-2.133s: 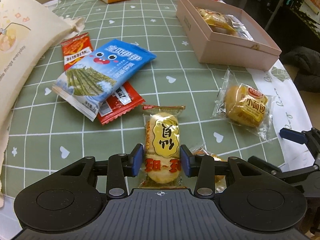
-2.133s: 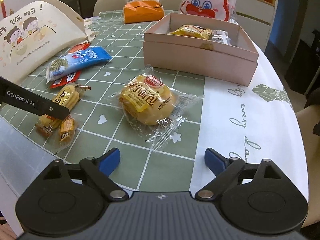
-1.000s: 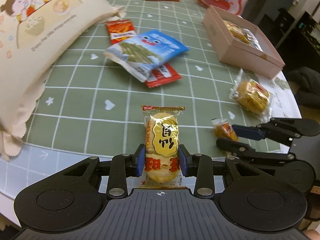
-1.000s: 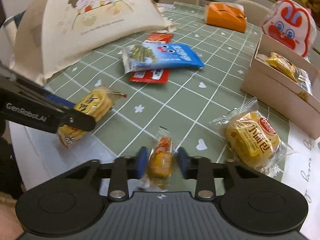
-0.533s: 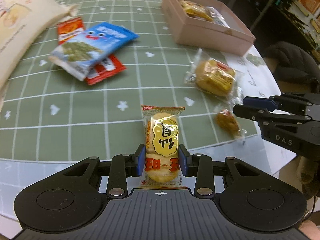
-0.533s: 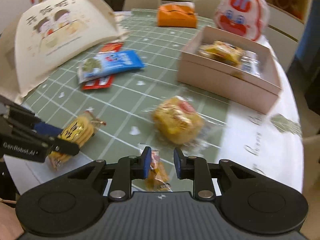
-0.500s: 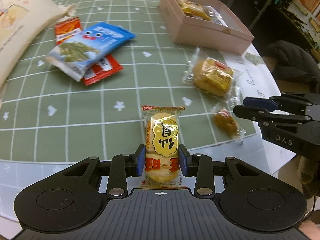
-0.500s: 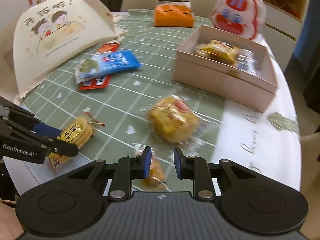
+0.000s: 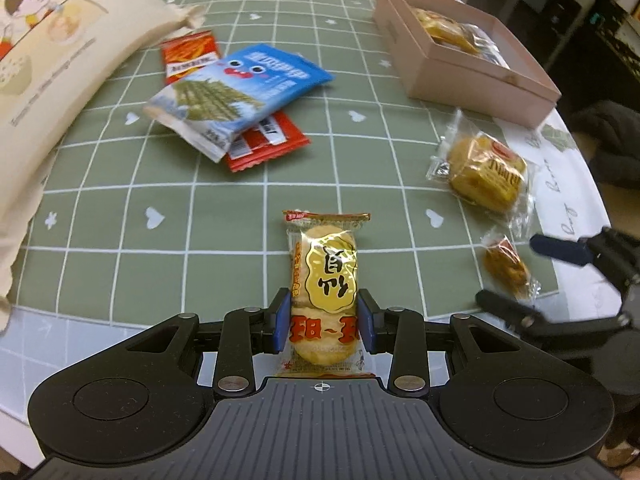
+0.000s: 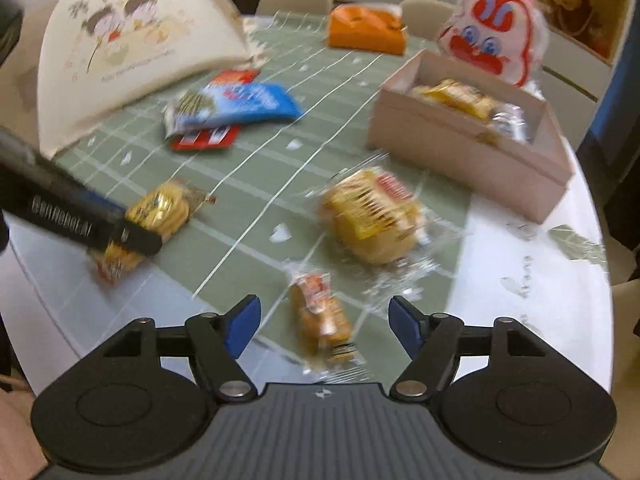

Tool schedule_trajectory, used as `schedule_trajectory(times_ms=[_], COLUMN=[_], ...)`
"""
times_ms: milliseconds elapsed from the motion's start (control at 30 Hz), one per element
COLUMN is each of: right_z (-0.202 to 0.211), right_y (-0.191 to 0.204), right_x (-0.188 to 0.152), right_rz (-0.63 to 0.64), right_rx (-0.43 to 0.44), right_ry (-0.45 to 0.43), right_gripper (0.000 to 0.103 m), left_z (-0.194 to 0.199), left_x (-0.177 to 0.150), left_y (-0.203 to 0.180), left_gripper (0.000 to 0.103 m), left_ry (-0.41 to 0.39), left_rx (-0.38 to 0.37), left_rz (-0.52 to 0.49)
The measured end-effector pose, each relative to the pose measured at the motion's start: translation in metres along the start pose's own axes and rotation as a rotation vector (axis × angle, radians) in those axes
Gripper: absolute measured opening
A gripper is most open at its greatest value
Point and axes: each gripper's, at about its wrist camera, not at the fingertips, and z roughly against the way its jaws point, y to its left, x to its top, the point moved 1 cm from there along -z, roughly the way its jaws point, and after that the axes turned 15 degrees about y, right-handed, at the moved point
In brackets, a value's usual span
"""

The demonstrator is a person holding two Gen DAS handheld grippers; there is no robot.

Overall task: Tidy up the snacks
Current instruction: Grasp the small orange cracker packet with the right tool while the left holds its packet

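My left gripper (image 9: pixel 324 320) is shut on a yellow rice cracker packet (image 9: pixel 326 276), held a little above the green checked tablecloth near its front edge. The right wrist view shows the same packet (image 10: pixel 160 210) at the left, in those black fingers (image 10: pixel 100 224). My right gripper (image 10: pixel 324 312) has its jaws opening. A small orange wrapped snack (image 10: pixel 320 316) lies on the cloth between them, and the pads do not touch it. In the left wrist view that snack (image 9: pixel 506 266) sits at the right, between the right gripper's fingers (image 9: pixel 560 249).
A wrapped yellow bun (image 9: pixel 486 172) lies beyond the small snack. Behind it stands a pink open box (image 9: pixel 480 76) holding packets. A blue seaweed packet (image 9: pixel 240 92) lies over red packets (image 9: pixel 264 144) mid-table. At the left is a cream cloth bag (image 9: pixel 52 40); a rabbit bag (image 10: pixel 492 36) stands far back.
The right gripper's jaws have parted and let go of the small orange snack, which now lies on the cloth. The left gripper keeps its hold on the rice cracker packet.
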Motion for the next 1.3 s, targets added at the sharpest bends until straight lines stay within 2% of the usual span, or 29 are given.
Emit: schedule_trajectory(times_ms=[67,100,133,167,200,233,367,467,533,600,667,800,933,1033,1133,1300], right_z=[-0.004,-0.006,-0.006,-0.005,-0.004,-0.003,0.004,0.007,0.008,0.011,0.016,0.024,0.024,0.020,0.016,0.009], right_y=[0.003,0.002,0.000,-0.003,-0.004,-0.005,-0.006,-0.015,-0.028,-0.049,-0.073,-0.108,-0.122,-0.118,-0.101,-0.071], right_x=[0.001,0.001,0.002,0.003,0.005,0.005,0.005,0.007,0.010,0.016,0.021,0.023,0.018,0.015,0.010,0.004], right_rz=[0.013,0.008,-0.003,-0.013,-0.013,-0.011,-0.001,-0.040,-0.096,-0.166,-0.242,-0.339,-0.396,-0.388,-0.297,-0.188], right_rx=[-0.002,0.003,0.017,0.042,0.059,0.064,0.051,0.071,0.101,0.132,0.145,0.165,0.181,0.156,0.089,0.145], right_ry=[0.016,0.021,0.024,0.032,0.041,0.044,0.029,0.031,0.033,0.043,0.054,0.051,0.051,0.056,0.067,0.105], right_gripper=[0.071,0.066,0.060,0.042,0.030,0.028,0.028,0.028,0.031,0.046,0.051,0.052,0.052,0.053,0.053,0.052], left_z=[0.001,0.001,0.001,0.001,0.001,0.000,0.000,0.000,0.000,0.000,0.000,0.000,0.000,0.000,0.000,0.000], left_x=[0.000,-0.001,-0.001,-0.001,-0.001,-0.001,-0.001,-0.001,0.000,-0.001,-0.001,-0.002,-0.003,-0.003,-0.004,-0.003], left_y=[0.001,0.001,0.001,0.001,0.001,0.000,0.000,0.000,0.001,0.001,0.001,0.001,0.001,0.002,0.002,0.002], left_gripper=[0.040,0.040,0.040,0.040,0.040,0.040,0.040,0.040,0.040,0.040,0.040,0.040,0.040,0.040,0.040,0.040], left_ry=[-0.002,-0.003,-0.005,-0.005,-0.006,-0.006,-0.007,-0.006,-0.005,-0.005,-0.009,-0.015,-0.017,-0.019,-0.022,-0.023], left_rx=[0.000,0.000,0.001,0.000,-0.002,-0.004,-0.007,-0.007,-0.010,-0.014,-0.017,-0.013,-0.018,-0.021,-0.021,-0.015], left_rz=[0.006,0.007,0.006,0.006,0.006,0.006,0.003,0.003,0.004,0.007,0.009,0.009,0.008,0.004,-0.001,-0.005])
